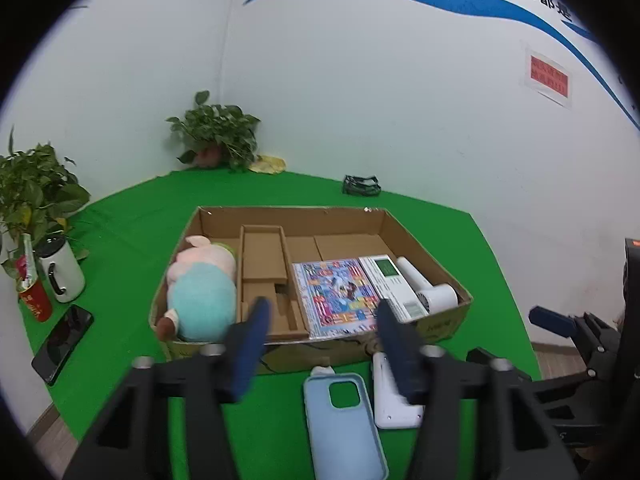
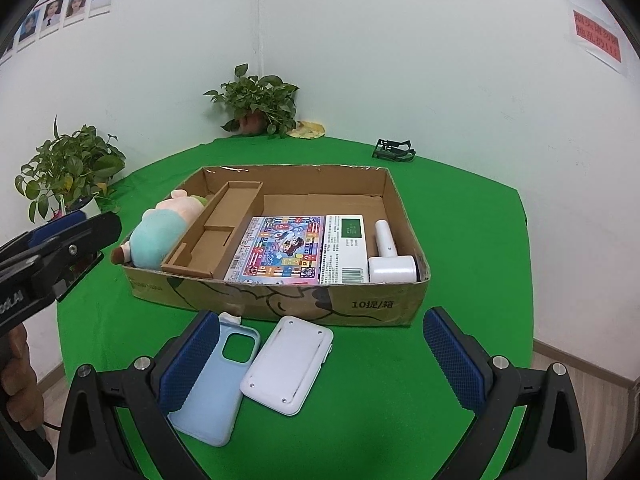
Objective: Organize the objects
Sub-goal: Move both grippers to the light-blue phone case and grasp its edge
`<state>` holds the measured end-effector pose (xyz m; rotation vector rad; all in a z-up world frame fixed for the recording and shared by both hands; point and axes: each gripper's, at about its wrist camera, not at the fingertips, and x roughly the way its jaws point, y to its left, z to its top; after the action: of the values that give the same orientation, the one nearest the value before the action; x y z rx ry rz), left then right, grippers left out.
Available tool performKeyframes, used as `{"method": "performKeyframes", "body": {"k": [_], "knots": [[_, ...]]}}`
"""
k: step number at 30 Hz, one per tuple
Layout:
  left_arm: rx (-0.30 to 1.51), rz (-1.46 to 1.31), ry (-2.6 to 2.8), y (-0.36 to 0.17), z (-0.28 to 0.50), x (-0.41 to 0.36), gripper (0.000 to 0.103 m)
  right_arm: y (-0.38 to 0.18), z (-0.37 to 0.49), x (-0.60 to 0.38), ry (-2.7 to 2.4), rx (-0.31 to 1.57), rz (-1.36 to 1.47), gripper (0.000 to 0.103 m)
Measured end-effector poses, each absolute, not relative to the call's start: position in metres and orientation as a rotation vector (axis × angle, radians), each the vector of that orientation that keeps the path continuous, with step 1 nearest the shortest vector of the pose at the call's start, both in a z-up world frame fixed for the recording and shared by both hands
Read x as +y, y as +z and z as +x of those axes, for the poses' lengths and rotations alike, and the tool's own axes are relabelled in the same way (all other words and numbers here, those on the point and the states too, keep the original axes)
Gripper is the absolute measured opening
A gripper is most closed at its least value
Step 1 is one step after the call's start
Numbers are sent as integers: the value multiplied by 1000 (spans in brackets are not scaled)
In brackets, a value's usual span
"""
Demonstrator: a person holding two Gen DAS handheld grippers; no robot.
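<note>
Right wrist view: right gripper (image 2: 320, 364) spread wide over the phone case (image 2: 212, 384) and white device (image 2: 288, 364), both outside the cardboard box (image 2: 280, 304).
Left gripper (image 1: 320, 344): jaws apart, empty, facing box.
Why: loose items probably go in next.

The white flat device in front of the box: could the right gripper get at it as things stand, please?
Probably yes: the right gripper is open, the white device lies flat between its fingers, uncovered; only the blue phone case crowds its left edge.

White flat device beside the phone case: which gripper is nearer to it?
Right. The right gripper hovers open right over the white flat device; the left gripper sits farther left, by the box.
</note>
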<state>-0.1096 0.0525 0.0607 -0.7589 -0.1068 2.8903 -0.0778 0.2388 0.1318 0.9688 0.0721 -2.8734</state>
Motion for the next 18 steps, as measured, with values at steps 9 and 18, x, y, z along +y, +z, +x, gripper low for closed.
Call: {"method": "performKeyframes", "body": {"k": [9, 18], "knots": [[-134, -924, 2788, 38, -126, 50, 80, 117, -84, 245, -2797, 18, 998, 103], [-175, -1235, 2619, -17, -141, 41, 80, 76, -89, 233, -2630, -20, 1130, 103]]}}
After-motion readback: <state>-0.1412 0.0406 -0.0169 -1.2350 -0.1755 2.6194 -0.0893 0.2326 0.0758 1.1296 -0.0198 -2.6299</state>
